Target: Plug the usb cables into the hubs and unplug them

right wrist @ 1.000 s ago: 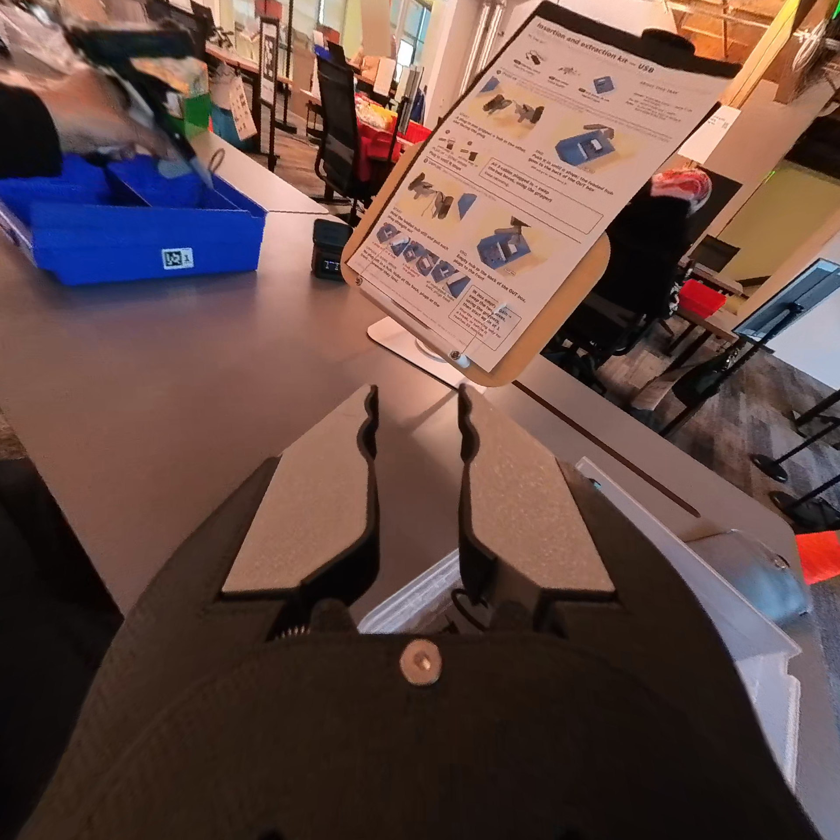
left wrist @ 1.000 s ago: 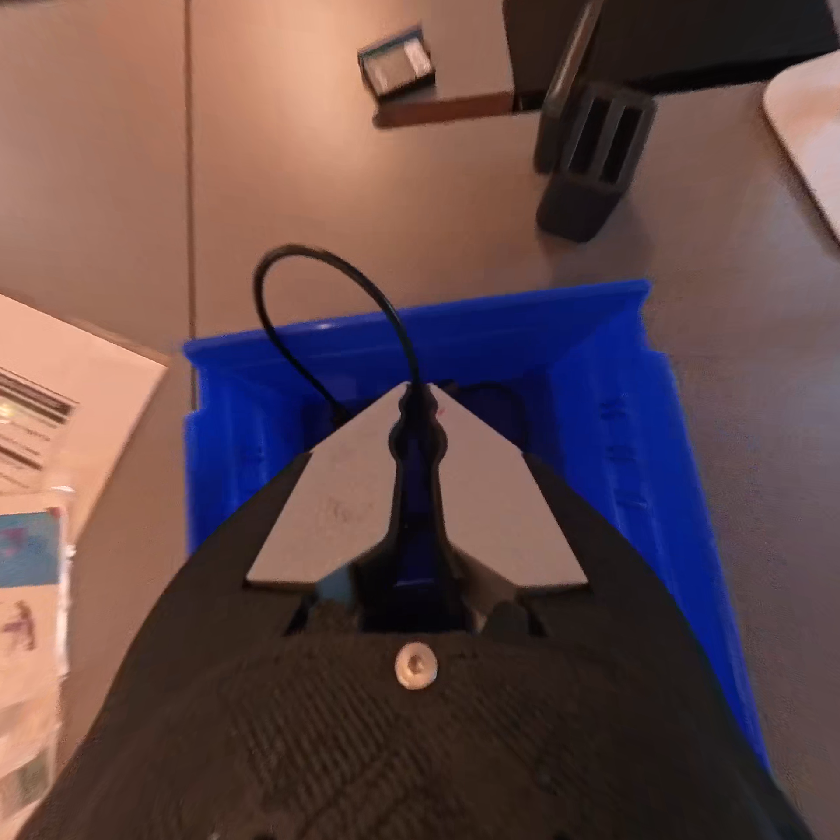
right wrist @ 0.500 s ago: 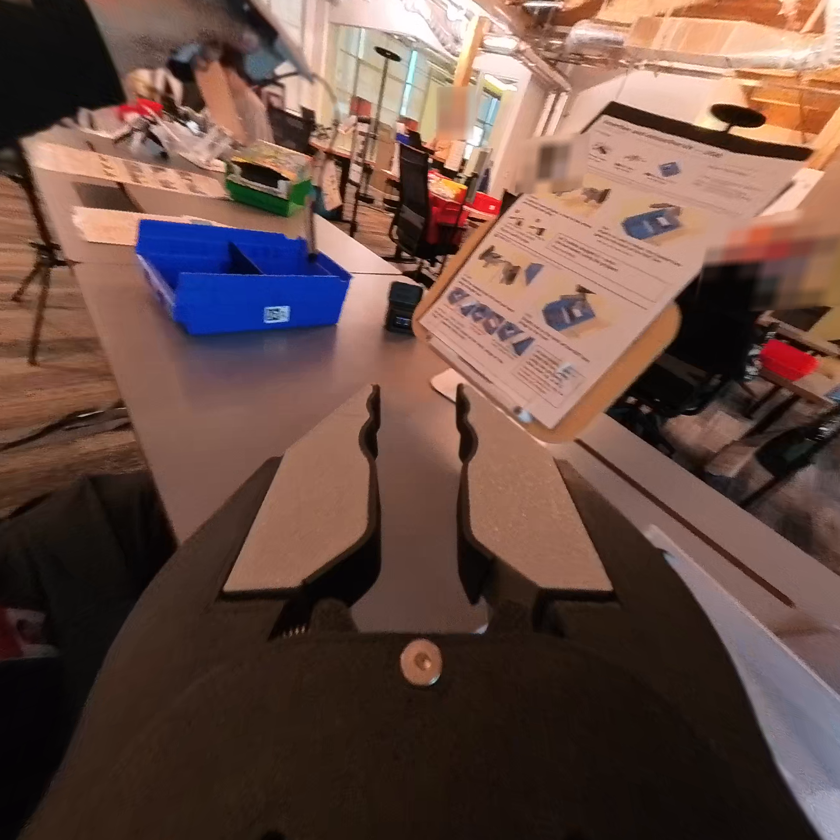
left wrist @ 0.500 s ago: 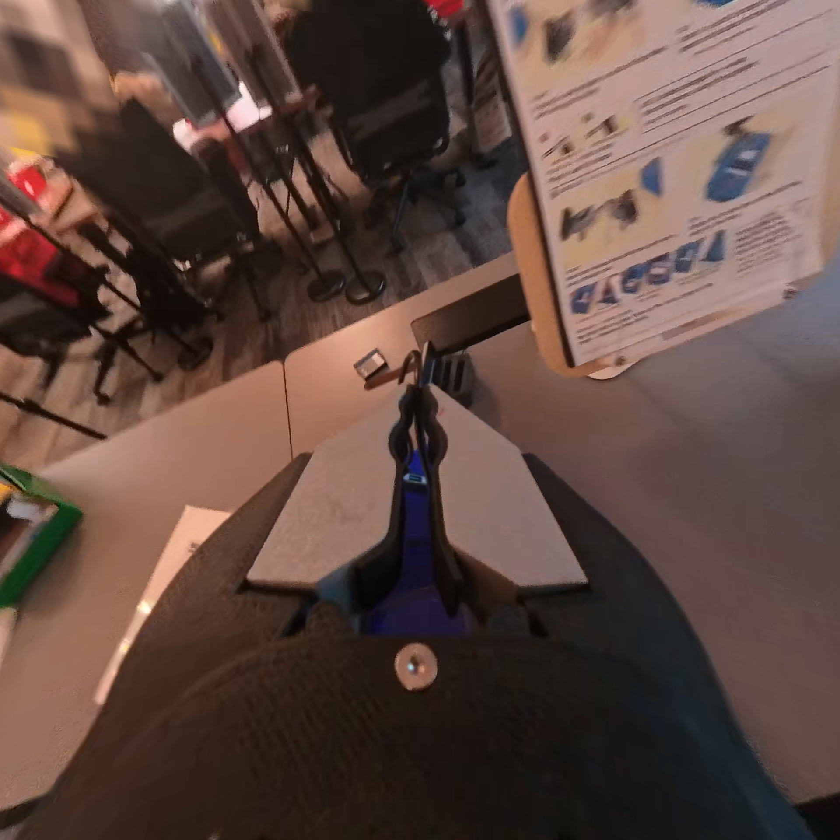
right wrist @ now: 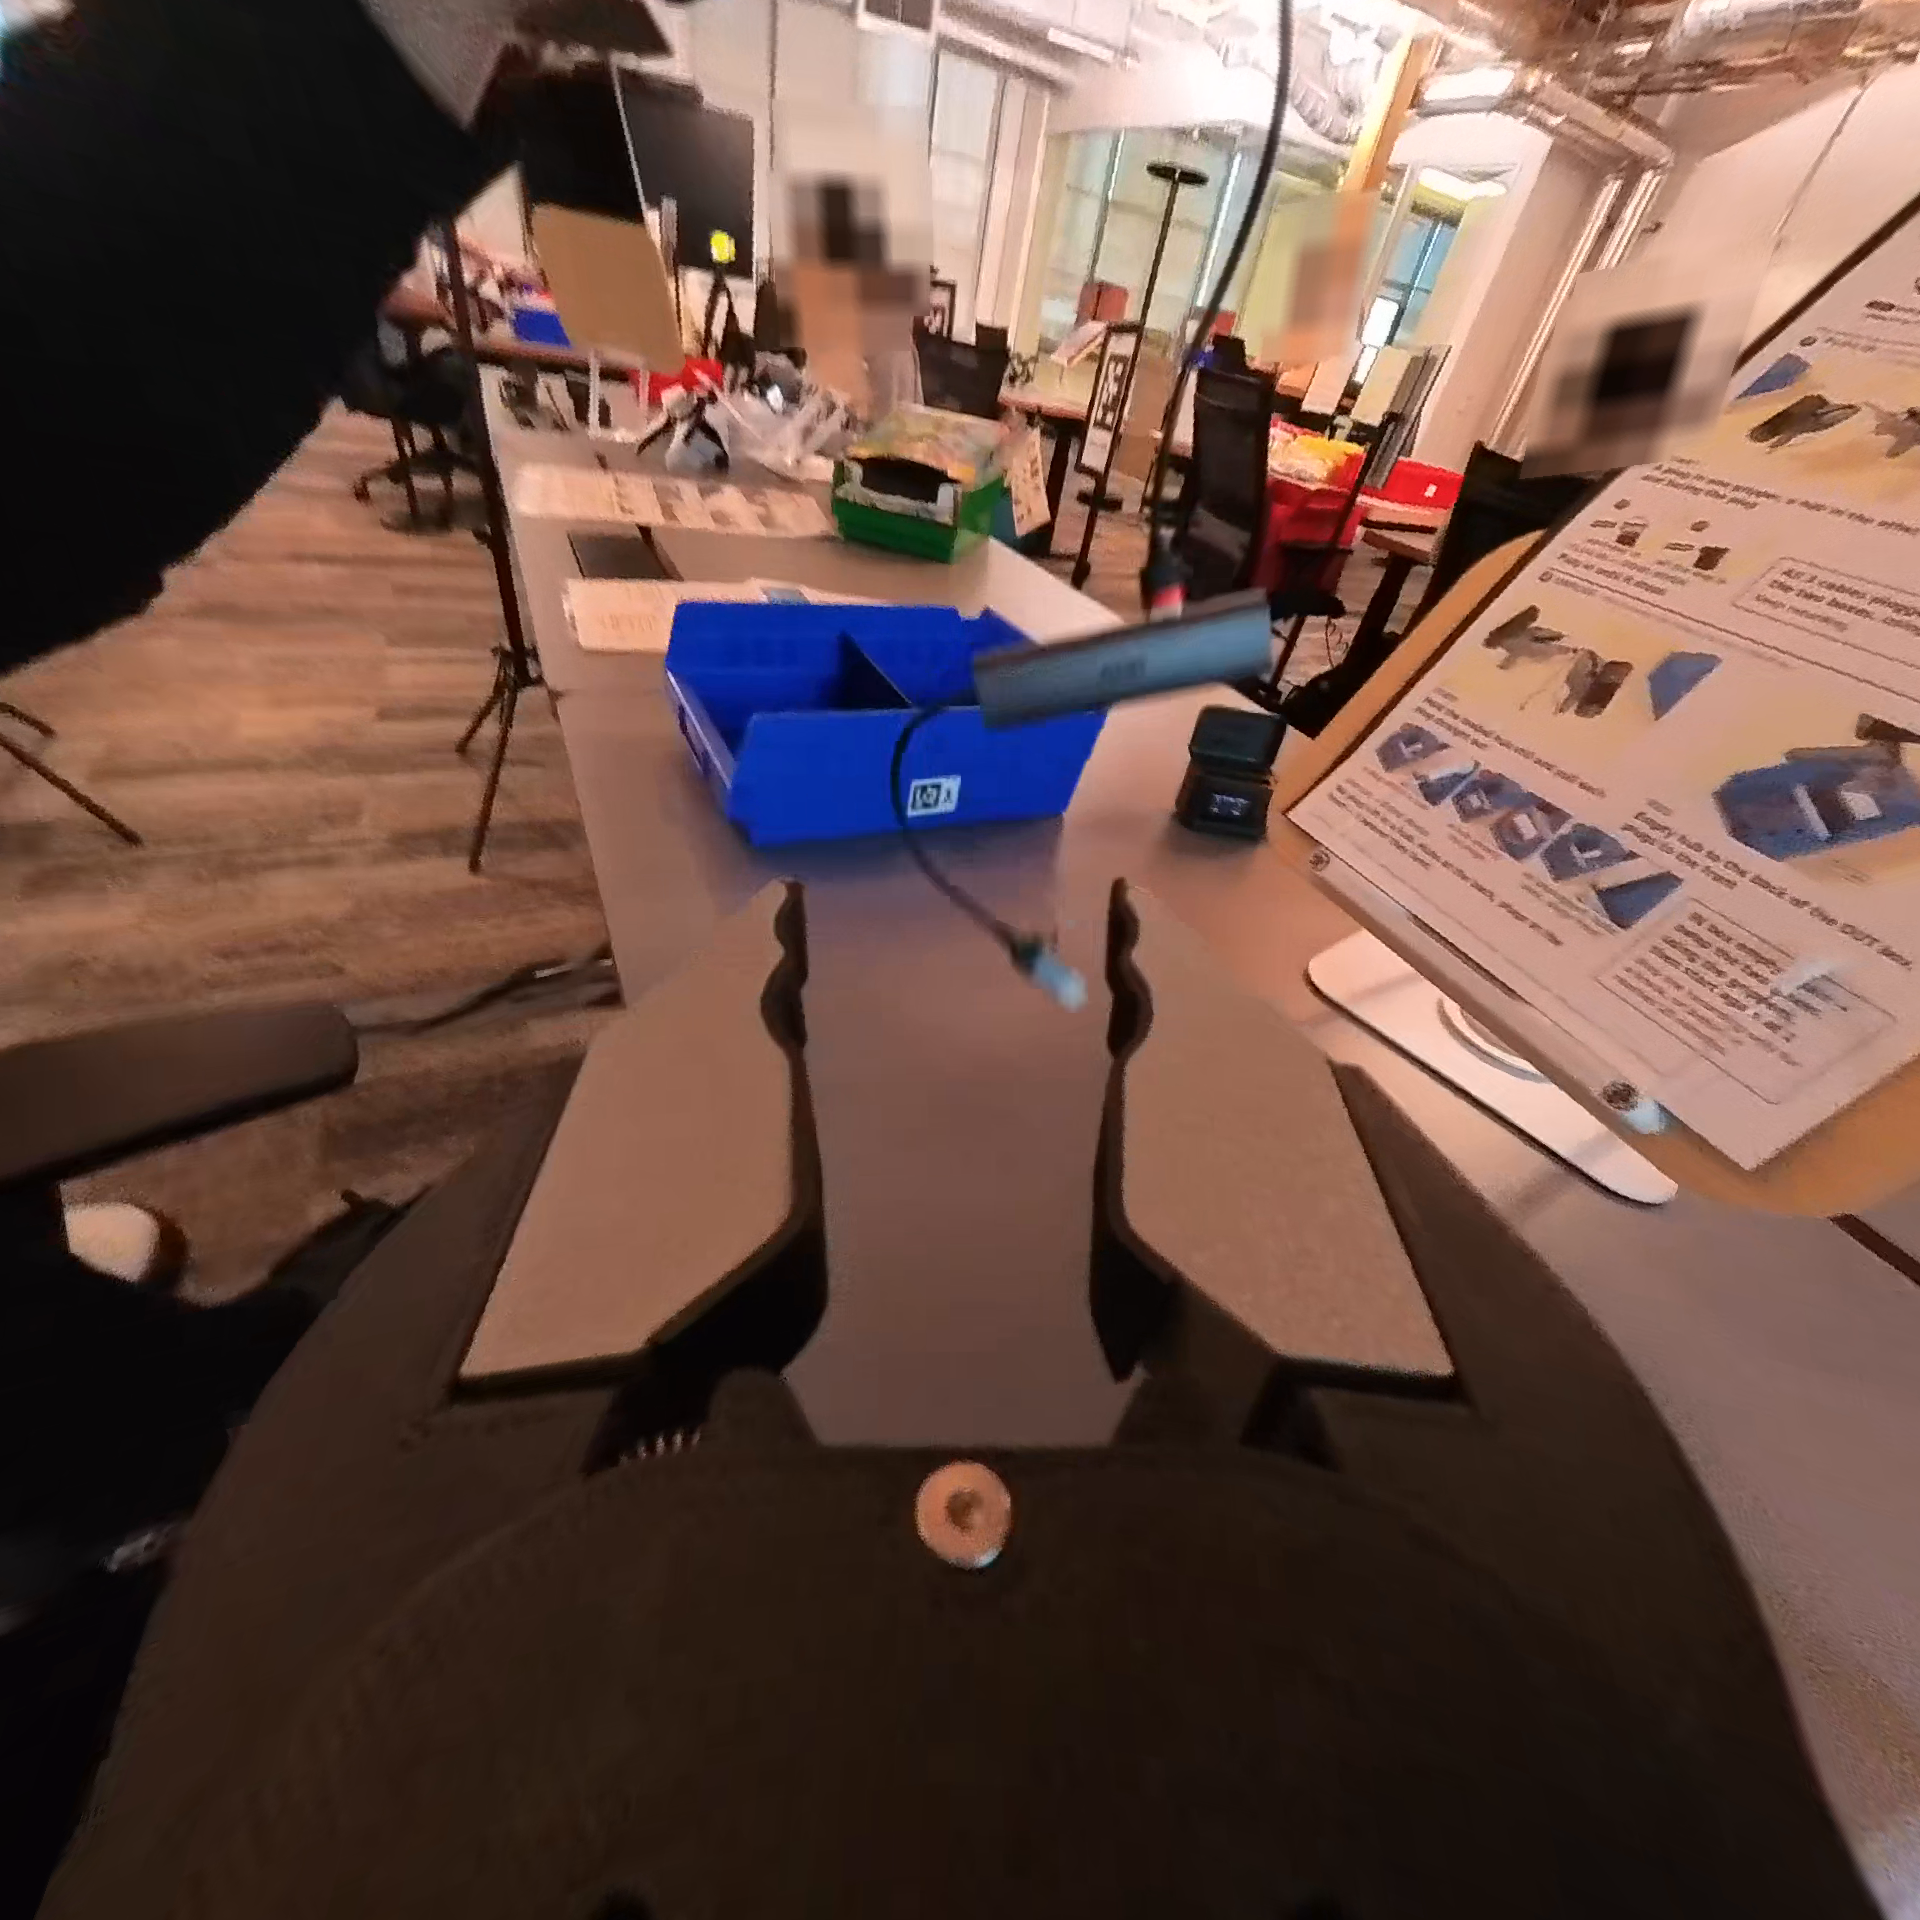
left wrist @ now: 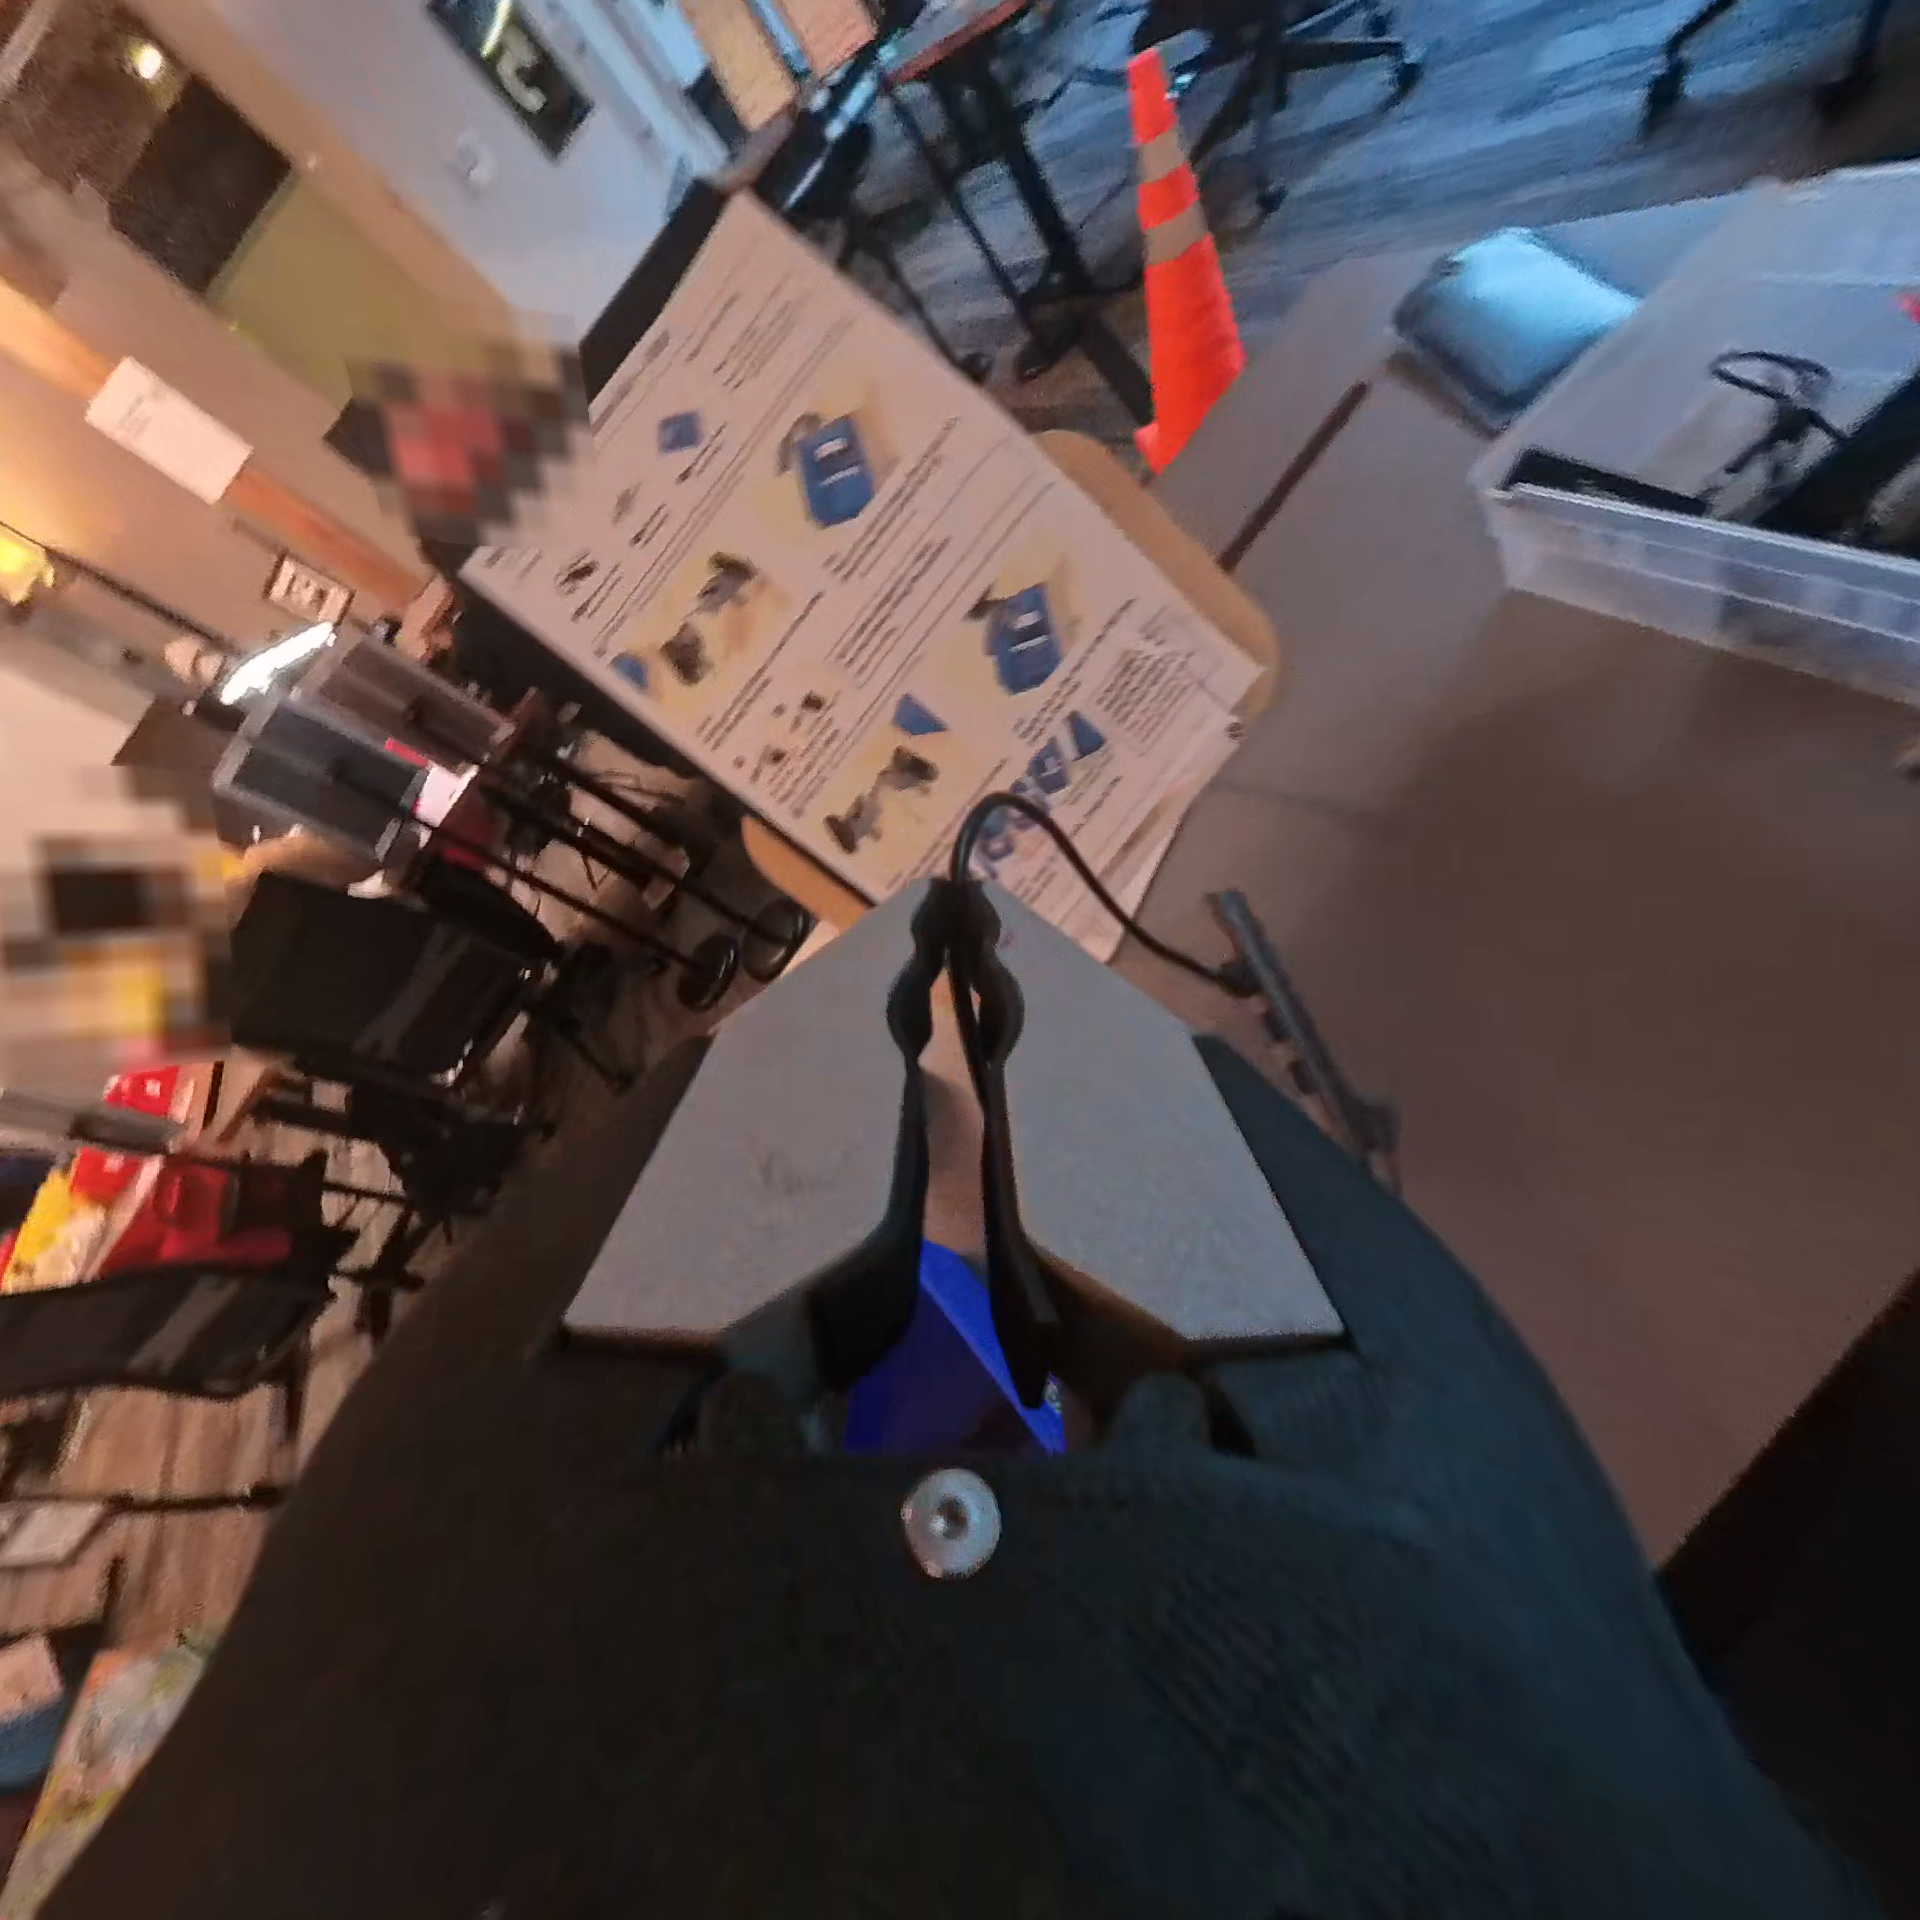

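Black cable (left wrist: 1081,894), thin, is pinched at the tips of the left gripper (left wrist: 954,925); its jaws are drawn together on it. From the tips the cable loops up and runs right to a grey, bar-shaped hub (left wrist: 1294,1029) that hangs in the air beside the gripper, above the grey table (left wrist: 1558,987).

The right wrist view shows the same hub (right wrist: 1122,657) as a dark grey bar, tilted, suspended in front of the blue bin (right wrist: 894,717). A short lead with a small plug (right wrist: 1049,971) dangles from its left end and ends in the air just beyond the right gripper's tips. A second cable rises from the hub's top toward the upper edge of that view.

The right gripper (right wrist: 954,956) is held above the table with its jaws well apart and nothing between them.

The blue bin stands on the table, divided into compartments, with a small white tag on its near wall. Its contents cannot be made out. A small black device (right wrist: 1231,771) sits to its right. An instruction sheet on a tilted board (right wrist: 1621,790) stands at the right on a white base. In the left wrist view, a clear plastic tub (left wrist: 1704,540) sits at the far right of the table, and an orange cone (left wrist: 1184,270) stands on the floor beyond.
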Demonstrator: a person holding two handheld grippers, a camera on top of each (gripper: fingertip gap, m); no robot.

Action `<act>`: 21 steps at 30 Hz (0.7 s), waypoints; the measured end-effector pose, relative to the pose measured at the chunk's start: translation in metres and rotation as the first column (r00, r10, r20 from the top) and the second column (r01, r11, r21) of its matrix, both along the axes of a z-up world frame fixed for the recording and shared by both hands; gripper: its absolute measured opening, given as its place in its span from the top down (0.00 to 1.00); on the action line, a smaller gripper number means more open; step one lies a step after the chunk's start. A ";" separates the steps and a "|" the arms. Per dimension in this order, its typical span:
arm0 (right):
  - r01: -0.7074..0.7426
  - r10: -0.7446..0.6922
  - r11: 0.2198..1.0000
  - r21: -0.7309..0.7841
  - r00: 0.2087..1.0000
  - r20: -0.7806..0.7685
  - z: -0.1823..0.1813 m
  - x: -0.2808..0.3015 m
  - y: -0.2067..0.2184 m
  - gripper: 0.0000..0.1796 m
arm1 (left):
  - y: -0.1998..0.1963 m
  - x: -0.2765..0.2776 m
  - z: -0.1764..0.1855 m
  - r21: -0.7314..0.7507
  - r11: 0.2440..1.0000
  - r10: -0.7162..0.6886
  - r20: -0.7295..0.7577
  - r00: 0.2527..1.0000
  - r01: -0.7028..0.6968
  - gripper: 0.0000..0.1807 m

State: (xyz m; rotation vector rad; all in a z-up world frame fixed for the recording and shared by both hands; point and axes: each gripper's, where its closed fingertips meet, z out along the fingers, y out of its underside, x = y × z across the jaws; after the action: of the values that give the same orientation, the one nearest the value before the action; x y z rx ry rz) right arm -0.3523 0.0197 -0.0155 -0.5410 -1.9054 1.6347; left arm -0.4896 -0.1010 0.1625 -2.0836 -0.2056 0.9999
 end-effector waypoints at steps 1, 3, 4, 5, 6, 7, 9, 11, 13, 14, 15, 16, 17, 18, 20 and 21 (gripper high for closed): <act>0.004 -0.004 1.000 0.000 1.000 -0.006 -0.002 -0.003 -0.003 0.68 | 0.010 0.012 -0.007 -0.031 0.999 -0.043 -0.006 0.999 0.042 1.00; 0.015 -0.015 0.999 0.044 1.000 -0.016 -0.011 -0.008 -0.004 0.64 | 0.031 0.039 -0.024 -0.080 0.985 -0.150 0.000 0.989 0.150 0.99; 0.017 -0.017 0.998 0.067 1.000 -0.012 -0.016 -0.011 -0.004 0.63 | 0.039 0.051 -0.033 -0.099 0.975 -0.197 0.019 0.980 0.198 1.00; 0.019 -0.020 0.997 0.077 1.000 0.005 -0.021 -0.014 -0.003 0.60 | 0.048 0.066 -0.043 -0.121 0.957 -0.260 0.047 0.965 0.264 1.00; 0.030 -0.033 0.997 0.074 0.999 0.037 -0.026 -0.018 0.000 0.59 | 0.055 0.080 -0.052 -0.143 0.932 -0.327 0.067 0.943 0.333 1.00; 0.049 -0.054 0.996 0.070 0.996 0.070 -0.030 -0.024 0.005 0.59 | 0.061 0.090 -0.060 -0.160 0.911 -0.372 0.080 0.925 0.380 1.00; 0.060 -0.067 0.995 0.084 0.993 0.093 -0.037 -0.031 0.012 0.50 | 0.070 0.112 -0.072 -0.184 0.852 -0.478 0.109 0.872 0.490 1.00; 0.001 -0.012 0.990 0.139 0.997 0.074 -0.046 -0.026 0.010 0.47 | 0.073 0.122 -0.078 -0.189 0.823 -0.519 0.133 0.844 0.536 1.00; -0.113 0.100 0.971 0.210 0.992 0.073 -0.060 -0.013 0.002 0.50 | 0.074 0.124 -0.078 -0.188 0.810 -0.537 0.141 0.832 0.555 1.00; -0.148 0.135 0.963 0.224 0.988 0.072 -0.065 -0.010 -0.001 0.51 | 0.074 0.123 -0.079 -0.200 0.805 -0.540 0.140 0.830 0.558 1.00; -0.162 0.151 0.962 0.219 0.986 0.068 -0.066 -0.009 -0.004 0.53 | 0.074 0.122 -0.080 -0.209 0.797 -0.549 0.141 0.824 0.567 1.00; -0.174 0.163 0.965 0.198 0.984 0.069 -0.065 -0.010 -0.008 0.54 | 0.074 0.124 -0.080 -0.209 0.784 -0.565 0.148 0.812 0.584 1.00; -0.195 0.183 0.966 0.171 0.980 0.083 -0.065 -0.010 -0.013 0.56 | 0.075 0.125 -0.080 -0.204 0.774 -0.579 0.158 0.800 0.600 1.00; -0.225 0.210 0.962 0.154 0.972 0.105 -0.068 -0.009 -0.019 0.59 | 0.075 0.125 -0.080 -0.200 0.771 -0.582 0.161 0.797 0.604 1.00; -0.266 0.241 0.948 0.174 0.959 0.151 -0.081 -0.008 -0.027 0.64 | 0.076 0.123 -0.078 -0.198 0.774 -0.582 0.149 0.799 0.601 1.00; -0.271 0.240 0.941 0.204 0.957 0.166 -0.090 -0.010 -0.029 0.66 | 0.076 0.124 -0.077 -0.192 0.774 -0.585 0.147 0.797 0.603 1.00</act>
State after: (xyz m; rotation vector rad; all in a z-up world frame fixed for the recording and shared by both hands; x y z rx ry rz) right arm -0.3621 -0.0089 -0.1052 -0.3304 -2.3105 1.5390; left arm -0.3661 -0.0248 0.0856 -2.1781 0.5394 0.5628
